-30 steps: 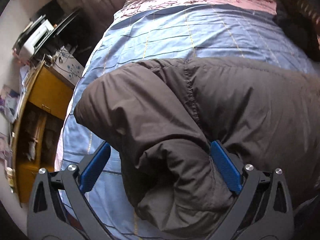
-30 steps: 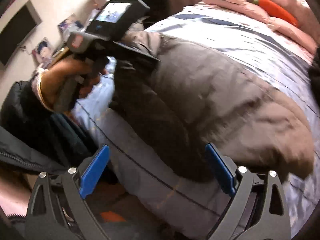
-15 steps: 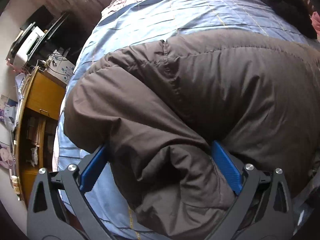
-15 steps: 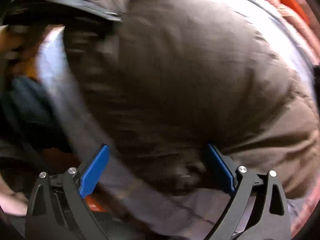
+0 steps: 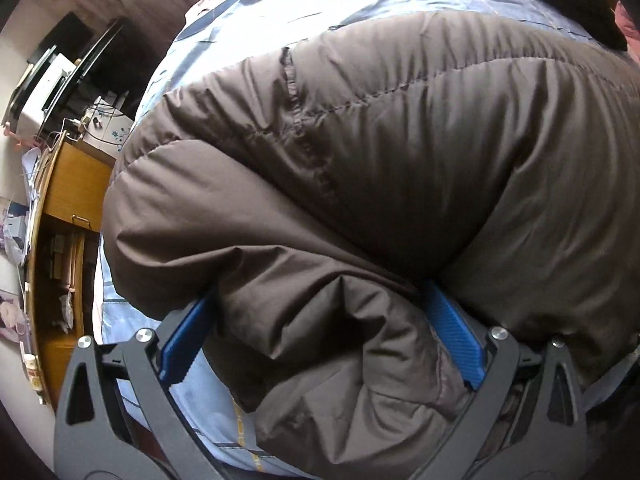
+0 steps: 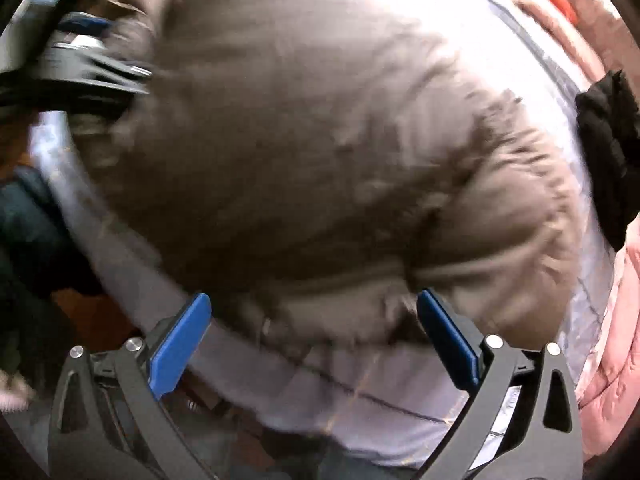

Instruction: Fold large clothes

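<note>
In the left wrist view, a bed with a pale blue striped bedspread (image 5: 360, 4) fills the upper part, and a puffy brown jacket (image 5: 400, 140) lies spread over it. Beside the bed on the left stand a yellow wooden cabinet (image 5: 68, 208) with open shelves, a white printer (image 5: 44, 84) and dark furniture against a curtain. A black garment (image 5: 568, 0) sits at the top right, cut off by the picture's edge. The left claw (image 5: 320, 344) is spread wide, with a thick roll of the jacket bulging between its blue fingers (image 5: 454, 344); whether the pads actually press the fabric cannot be told, as the padding covers their tips. In the right wrist view everything is smeared by blur. The jacket (image 6: 320, 140) covers most of the bedspread (image 6: 360, 392), with pink bedding (image 6: 612, 320) along the right edge and the black garment (image 6: 608, 152) beside it. The right claw (image 6: 314, 340) is spread open at the jacket's near hem, its fingers (image 6: 178, 348) straddling the edge. The left claw (image 6: 88, 64) shows as a dark blur at the upper left, at the jacket's far side.
</note>
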A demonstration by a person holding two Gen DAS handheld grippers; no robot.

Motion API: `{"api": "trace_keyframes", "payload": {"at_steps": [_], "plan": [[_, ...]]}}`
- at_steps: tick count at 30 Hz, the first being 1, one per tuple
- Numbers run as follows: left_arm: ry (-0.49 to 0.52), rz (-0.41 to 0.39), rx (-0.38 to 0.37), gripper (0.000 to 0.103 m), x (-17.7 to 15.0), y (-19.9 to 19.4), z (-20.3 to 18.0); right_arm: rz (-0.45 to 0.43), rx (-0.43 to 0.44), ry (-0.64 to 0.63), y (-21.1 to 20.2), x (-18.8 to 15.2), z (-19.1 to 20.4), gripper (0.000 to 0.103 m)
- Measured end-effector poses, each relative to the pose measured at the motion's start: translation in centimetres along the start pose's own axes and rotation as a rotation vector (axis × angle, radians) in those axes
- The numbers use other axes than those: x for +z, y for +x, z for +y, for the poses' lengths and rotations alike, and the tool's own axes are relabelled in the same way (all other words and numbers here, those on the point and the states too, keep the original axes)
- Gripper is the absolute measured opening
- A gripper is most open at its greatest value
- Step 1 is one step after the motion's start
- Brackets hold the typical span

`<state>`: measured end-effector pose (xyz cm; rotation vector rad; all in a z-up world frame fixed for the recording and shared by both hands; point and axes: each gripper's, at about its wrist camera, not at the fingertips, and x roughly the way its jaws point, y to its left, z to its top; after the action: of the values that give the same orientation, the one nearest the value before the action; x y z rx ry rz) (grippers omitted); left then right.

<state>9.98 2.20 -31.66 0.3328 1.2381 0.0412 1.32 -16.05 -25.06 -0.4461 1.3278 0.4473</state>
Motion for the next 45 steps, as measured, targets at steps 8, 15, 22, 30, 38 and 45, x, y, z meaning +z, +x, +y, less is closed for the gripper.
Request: {"api": "trace_keyframes", "payload": {"at_steps": [8, 15, 22, 30, 38, 45], "plan": [[-0.058, -0.001, -0.012, 0.101, -2.0, -0.3, -0.2, -0.051, -0.024, 0.220, -2.0, -0.9, -4.8, 0.088], [-0.107, -0.011, -0.042, 0.101, -3.3, -0.2, -0.5, 0.139, -0.077, 0.339, 7.9, 2.4, -7.2, 0.057], [-0.220, -0.041, -0.116, 0.101, -0.2, 0.9, -0.1, 0.017, -0.286, 0.346, 8.8, 10.0, -9.5, 0.054], [-0.218, -0.052, -0.115, 0.101, 1.0, 0.2, 0.6, 0.067, -0.104, 0.424, 4.8, 8.3, -10.6, 0.069], [-0.261, -0.473, -0.011, 0.101, 2.0, -9.1, 4.2, -0.594, 0.116, 0.404, -4.8, 7.6, -5.5, 0.070], [-0.461, -0.370, -0.223, 0.092, 2.8, 0.1, 4.7, -0.659, -0.052, 0.471, 4.6, 9.1, -3.5, 0.071]]}}
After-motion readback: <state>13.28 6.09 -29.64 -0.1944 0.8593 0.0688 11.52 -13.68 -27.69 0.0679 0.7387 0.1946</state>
